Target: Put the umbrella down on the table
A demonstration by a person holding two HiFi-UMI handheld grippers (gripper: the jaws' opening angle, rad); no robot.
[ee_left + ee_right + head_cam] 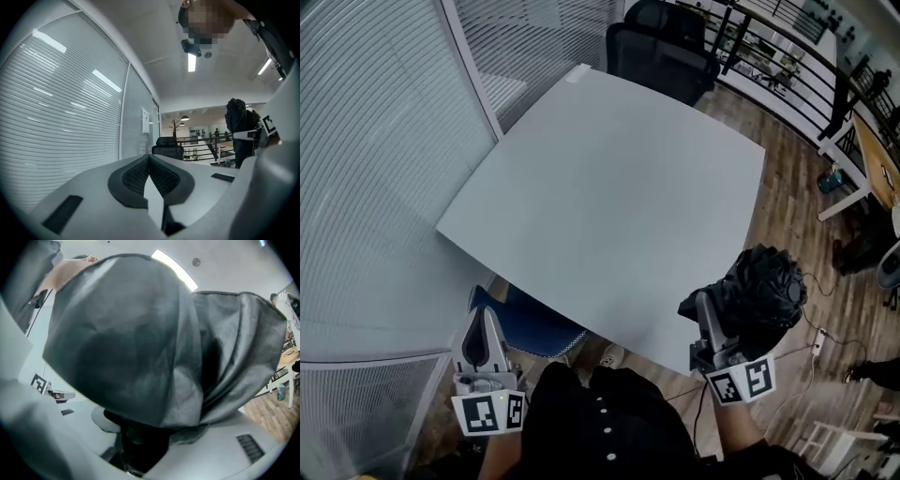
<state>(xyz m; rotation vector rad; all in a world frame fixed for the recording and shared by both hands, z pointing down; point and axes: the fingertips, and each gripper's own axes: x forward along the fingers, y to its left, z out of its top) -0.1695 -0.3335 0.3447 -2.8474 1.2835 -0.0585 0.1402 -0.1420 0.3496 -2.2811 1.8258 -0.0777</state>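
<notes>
A folded black umbrella hangs beyond the near right corner of the white table, over the wooden floor. My right gripper is shut on it. In the right gripper view its crumpled black canopy fills most of the picture, and its dark lower stem sits clamped between the jaws of the right gripper. My left gripper is off the table's near left edge, shut, with nothing in it. In the left gripper view the left gripper has its dark pads pressed together, and the umbrella shows upright at the right.
A black office chair stands at the table's far side, and a blue seat is tucked under the near edge. A glass wall with blinds runs along the left. A railing and another desk lie to the right.
</notes>
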